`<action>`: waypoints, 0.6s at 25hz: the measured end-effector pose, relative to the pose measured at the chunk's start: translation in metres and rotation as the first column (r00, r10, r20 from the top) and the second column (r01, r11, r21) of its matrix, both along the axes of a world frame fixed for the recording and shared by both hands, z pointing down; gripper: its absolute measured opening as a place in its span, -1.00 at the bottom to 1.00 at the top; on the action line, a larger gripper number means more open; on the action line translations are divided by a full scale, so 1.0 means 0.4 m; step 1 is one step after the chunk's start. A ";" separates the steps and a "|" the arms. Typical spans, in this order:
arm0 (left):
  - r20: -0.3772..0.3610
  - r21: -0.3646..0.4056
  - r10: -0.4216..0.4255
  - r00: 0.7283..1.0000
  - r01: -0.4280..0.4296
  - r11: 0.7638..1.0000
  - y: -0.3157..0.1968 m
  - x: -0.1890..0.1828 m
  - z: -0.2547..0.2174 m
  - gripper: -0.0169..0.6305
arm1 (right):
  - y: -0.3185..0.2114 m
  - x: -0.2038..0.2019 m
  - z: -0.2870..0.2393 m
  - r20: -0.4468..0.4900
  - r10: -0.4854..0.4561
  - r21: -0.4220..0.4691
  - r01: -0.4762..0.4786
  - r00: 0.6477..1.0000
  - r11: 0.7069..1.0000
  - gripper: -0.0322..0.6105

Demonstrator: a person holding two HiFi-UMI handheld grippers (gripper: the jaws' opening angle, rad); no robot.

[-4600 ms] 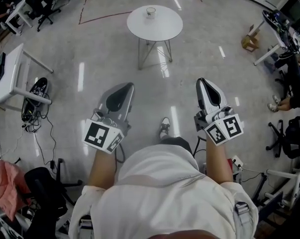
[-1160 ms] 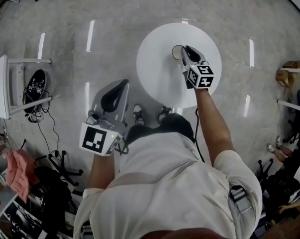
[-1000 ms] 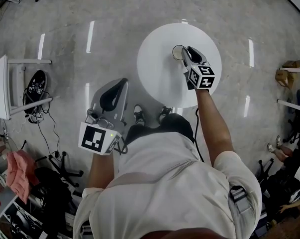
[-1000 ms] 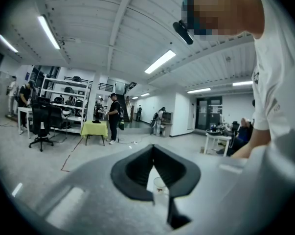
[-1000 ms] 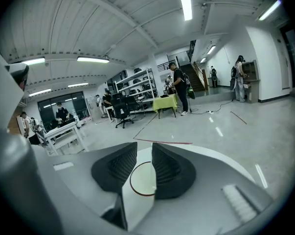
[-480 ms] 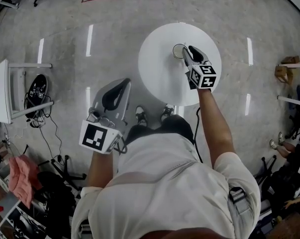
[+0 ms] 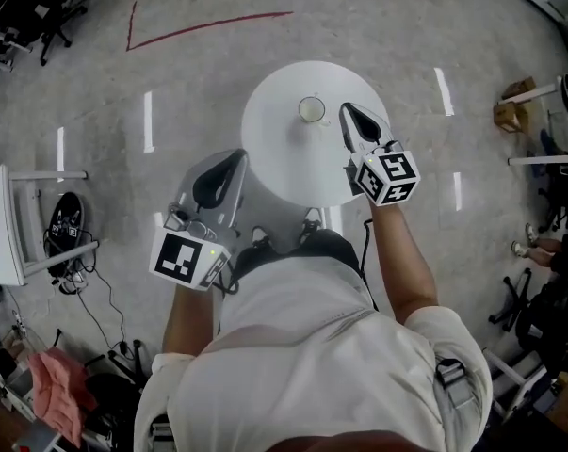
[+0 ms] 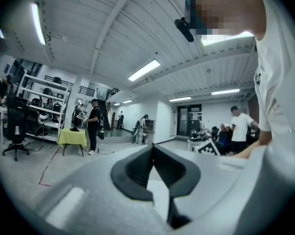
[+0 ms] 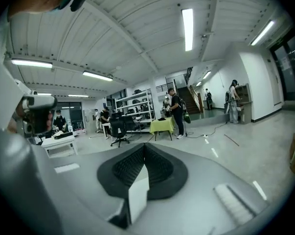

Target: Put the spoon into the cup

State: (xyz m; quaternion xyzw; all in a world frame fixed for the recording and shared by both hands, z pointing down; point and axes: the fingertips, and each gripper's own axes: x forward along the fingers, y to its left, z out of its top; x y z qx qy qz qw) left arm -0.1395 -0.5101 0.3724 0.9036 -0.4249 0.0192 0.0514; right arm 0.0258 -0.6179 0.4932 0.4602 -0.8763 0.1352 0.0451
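Note:
A small pale cup [image 7: 311, 109] stands near the middle of the round white table [image 7: 274, 158]. I cannot make out the spoon in any view; the inside of the cup is too small to read. My right gripper [image 7: 345, 111] hovers above the table just right of the cup and apart from it, shut with nothing between its jaws [image 9: 145, 146]. Off the table's left edge, over the floor, my left gripper [image 7: 239, 155] is also shut and empty [image 8: 153, 146]. Both gripper views look level across the room, so neither shows the table or the cup.
A red tape line [image 7: 208, 26] marks the floor beyond the table. A white desk [image 7: 1, 224] with cables stands at left, a cardboard box [image 7: 511, 97] at right. The gripper views show standing people, an office chair [image 9: 119, 130] and a green-covered table [image 9: 163, 126].
My right gripper has lifted away from the cup's rim and drawn back toward me. The left gripper has barely moved. The head view has shifted, so the table sits lower in the picture.

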 end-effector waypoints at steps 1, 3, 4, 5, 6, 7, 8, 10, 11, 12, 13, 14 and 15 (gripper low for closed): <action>-0.003 0.010 0.021 1.000 -0.021 1.000 0.005 0.004 -0.011 -0.95 | 0.024 0.001 -0.036 0.006 0.009 0.016 -0.009 1.000 1.000 -0.89; -0.008 0.032 0.064 0.998 -0.064 0.997 0.016 0.015 -0.033 -0.95 | 0.073 0.010 -0.102 0.018 0.032 0.041 -0.033 0.999 0.999 -0.89; -0.010 0.042 0.086 0.996 -0.085 0.995 0.023 0.024 -0.044 -0.95 | 0.099 0.019 -0.132 0.024 0.047 0.053 -0.048 0.999 0.997 -0.89; -0.012 0.053 0.107 0.994 -0.107 0.993 0.031 0.035 -0.056 -0.95 | 0.126 0.031 -0.163 0.031 0.063 0.064 -0.065 0.998 0.996 -0.89; -0.012 0.063 0.128 0.992 -0.127 0.990 0.039 0.048 -0.069 -0.95 | 0.155 0.046 -0.192 0.039 0.079 0.078 -0.082 0.996 0.994 -0.89; -0.013 0.074 0.149 0.989 -0.147 0.986 0.048 0.061 -0.082 -0.95 | 0.183 0.062 -0.221 0.046 0.097 0.093 -0.101 0.994 0.991 -0.89; -0.014 0.087 0.169 0.985 -0.167 0.982 0.056 0.075 -0.096 -0.95 | 0.212 0.078 -0.249 0.051 0.116 0.109 -0.121 0.992 0.987 -0.89; -0.016 0.113 0.207 0.978 -0.204 0.972 0.075 0.100 -0.124 -0.95 | 0.271 0.108 -0.302 0.057 0.151 0.143 -0.157 0.987 0.977 -0.89; -0.016 0.124 0.221 0.975 -0.218 0.968 0.085 0.111 -0.136 -0.95 | 0.300 0.121 -0.325 0.058 0.163 0.157 -0.171 0.985 0.973 -0.89; -0.018 0.133 0.233 0.972 -0.229 0.964 0.095 0.122 -0.148 -0.95 | 0.328 0.134 -0.348 0.062 0.173 0.170 -0.181 0.983 0.969 -0.89; -0.019 0.140 0.244 0.970 -0.239 0.961 0.106 0.134 -0.160 -0.95 | 0.354 0.147 -0.370 0.067 0.181 0.183 -0.190 0.981 0.965 -0.89; -0.021 0.146 0.254 0.967 -0.248 0.958 0.117 0.147 -0.170 -0.95 | 0.379 0.162 -0.392 0.074 0.187 0.199 -0.198 0.980 0.960 -0.89; -0.022 0.151 0.265 0.964 -0.258 0.954 0.127 0.162 -0.179 -0.95 | 0.401 0.178 -0.415 0.081 0.194 0.218 -0.207 0.978 0.954 -0.89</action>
